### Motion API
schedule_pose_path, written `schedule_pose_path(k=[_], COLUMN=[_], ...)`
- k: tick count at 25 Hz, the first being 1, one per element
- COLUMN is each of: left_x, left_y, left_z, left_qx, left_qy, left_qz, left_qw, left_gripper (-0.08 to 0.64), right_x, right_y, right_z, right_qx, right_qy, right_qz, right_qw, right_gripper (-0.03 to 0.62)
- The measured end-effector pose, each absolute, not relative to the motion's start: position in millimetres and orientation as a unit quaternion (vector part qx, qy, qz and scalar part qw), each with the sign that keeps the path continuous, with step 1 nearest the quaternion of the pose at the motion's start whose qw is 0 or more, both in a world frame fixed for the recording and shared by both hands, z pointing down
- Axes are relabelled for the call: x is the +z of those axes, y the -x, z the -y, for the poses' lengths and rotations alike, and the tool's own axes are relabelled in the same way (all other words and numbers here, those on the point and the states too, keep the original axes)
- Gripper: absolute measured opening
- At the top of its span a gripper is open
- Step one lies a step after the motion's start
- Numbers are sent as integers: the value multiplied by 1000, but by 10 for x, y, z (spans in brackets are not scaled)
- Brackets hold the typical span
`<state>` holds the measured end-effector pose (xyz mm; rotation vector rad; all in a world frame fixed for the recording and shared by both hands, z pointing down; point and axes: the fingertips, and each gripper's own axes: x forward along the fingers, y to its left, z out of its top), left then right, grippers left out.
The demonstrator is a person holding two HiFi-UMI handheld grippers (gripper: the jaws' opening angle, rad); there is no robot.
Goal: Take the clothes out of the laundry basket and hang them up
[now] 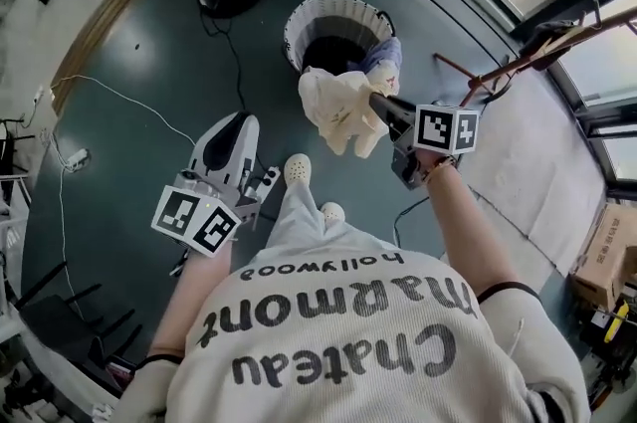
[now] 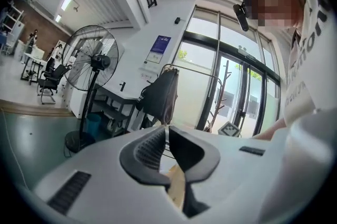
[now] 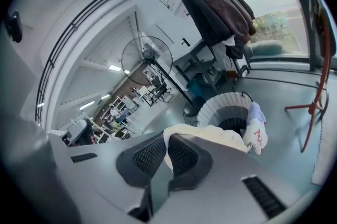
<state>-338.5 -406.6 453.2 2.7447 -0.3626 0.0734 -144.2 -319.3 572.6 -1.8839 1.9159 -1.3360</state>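
Note:
The white ribbed laundry basket [image 1: 299,23] stands on the dark floor ahead of me, also seen in the right gripper view [image 3: 224,106]. My right gripper [image 1: 380,105] is shut on a cream garment [image 1: 340,107], which hangs bunched in the air in front of the basket. In the right gripper view the cream garment [image 3: 210,135] passes between the closed pads of the right gripper [image 3: 167,146], and a lavender-and-white piece [image 3: 256,125] dangles beyond it. My left gripper [image 1: 244,124] is held lower left, shut, with nothing in the left gripper [image 2: 167,130].
A dark coat [image 3: 213,4] hangs on a rack by the glass doors, also visible as a dark garment [image 2: 160,94]. A red-brown rack leg [image 3: 316,59] stands at right. A pedestal fan [image 2: 92,62] and a floor cable [image 1: 129,103] are at left. Cardboard boxes [image 1: 602,262] sit far right.

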Motion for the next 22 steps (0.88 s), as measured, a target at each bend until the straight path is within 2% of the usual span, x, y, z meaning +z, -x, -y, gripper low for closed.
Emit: schedule_pose_path(k=[7,17,22], left_x=[4272,4090,4240], left_y=[3315,3110,2712], left_z=[3951,3668,3528], left_qx=[19,8,50], left_qy=[-977,-983,-982], left_qz=[105,42,-3], left_qw=[184,179,180], left_gripper=[52,218,239], right_x=[4349,2247,1183], right_y=[1330,1440,1680], right_z=[3440,3477,3314], right_qx=[-331,-150,-38], right_qy=[640,633,610], right_qz=[-689,-753,-788], right_qw=[77,100,70], right_gripper=[31,31,32])
